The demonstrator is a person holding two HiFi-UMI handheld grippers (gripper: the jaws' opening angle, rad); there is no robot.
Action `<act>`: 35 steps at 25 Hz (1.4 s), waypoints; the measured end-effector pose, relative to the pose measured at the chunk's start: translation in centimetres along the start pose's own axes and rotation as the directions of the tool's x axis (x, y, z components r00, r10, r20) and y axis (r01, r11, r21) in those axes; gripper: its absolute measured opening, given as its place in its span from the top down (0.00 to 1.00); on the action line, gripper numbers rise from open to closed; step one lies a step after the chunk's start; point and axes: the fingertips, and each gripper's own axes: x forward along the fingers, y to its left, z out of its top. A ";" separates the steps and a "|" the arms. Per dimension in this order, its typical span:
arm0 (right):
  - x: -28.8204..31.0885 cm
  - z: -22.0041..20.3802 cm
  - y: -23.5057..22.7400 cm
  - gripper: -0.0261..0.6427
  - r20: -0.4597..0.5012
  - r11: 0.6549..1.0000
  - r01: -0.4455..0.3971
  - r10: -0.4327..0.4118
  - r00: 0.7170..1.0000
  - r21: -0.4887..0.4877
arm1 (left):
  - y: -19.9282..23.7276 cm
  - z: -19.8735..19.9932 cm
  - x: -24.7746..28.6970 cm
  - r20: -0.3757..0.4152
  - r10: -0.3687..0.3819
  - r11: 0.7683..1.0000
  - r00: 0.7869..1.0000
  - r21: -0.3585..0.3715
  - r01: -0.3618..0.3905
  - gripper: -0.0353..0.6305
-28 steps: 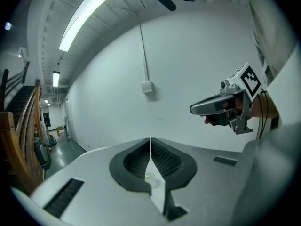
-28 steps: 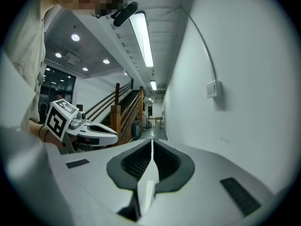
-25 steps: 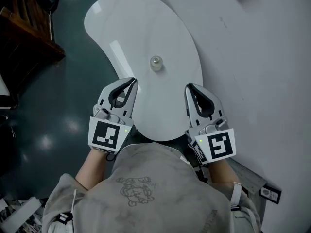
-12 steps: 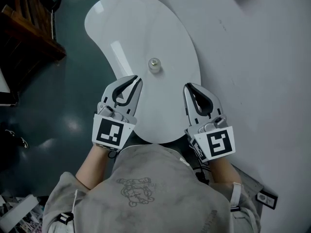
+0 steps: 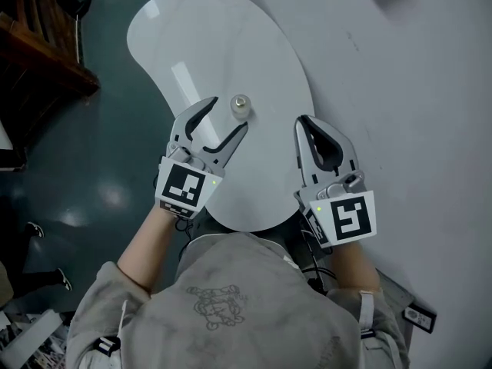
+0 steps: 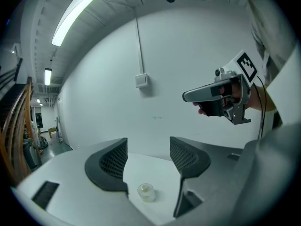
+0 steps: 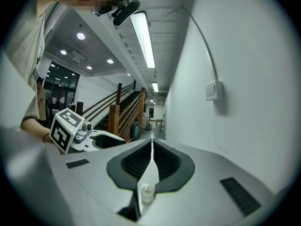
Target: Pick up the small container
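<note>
While the small container (image 5: 241, 104) stands upright on the white counter (image 5: 223, 44), the left gripper (image 5: 228, 115) points at it with its jaws opening and nothing pressed between them. The head view puts the container just past the jaw tips. Only the left gripper view shows it low in the gap, touching neither jaw. Off to the side, the right gripper (image 5: 306, 123) hangs with jaws pressed together, empty.
</note>
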 end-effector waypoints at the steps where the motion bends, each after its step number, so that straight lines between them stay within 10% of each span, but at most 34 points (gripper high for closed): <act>1: 0.4 0.0 -0.1 0.91 0.001 1.000 0.002 -0.002 1.000 0.000 | 0.0 -0.1 0.7 0.007 -0.012 1.000 1.000 0.007 0.012 0.53; 11: 4.9 -2.5 -0.2 0.91 -0.035 1.000 -0.012 0.012 0.999 -0.003 | 0.5 -3.8 7.1 0.035 -0.093 0.994 0.995 0.057 0.091 0.45; 35: 13.3 -15.8 -0.7 0.91 -0.202 0.994 -0.033 0.053 0.978 0.101 | 1.0 -22.9 17.7 -0.187 -0.197 0.980 0.962 -0.037 0.193 0.44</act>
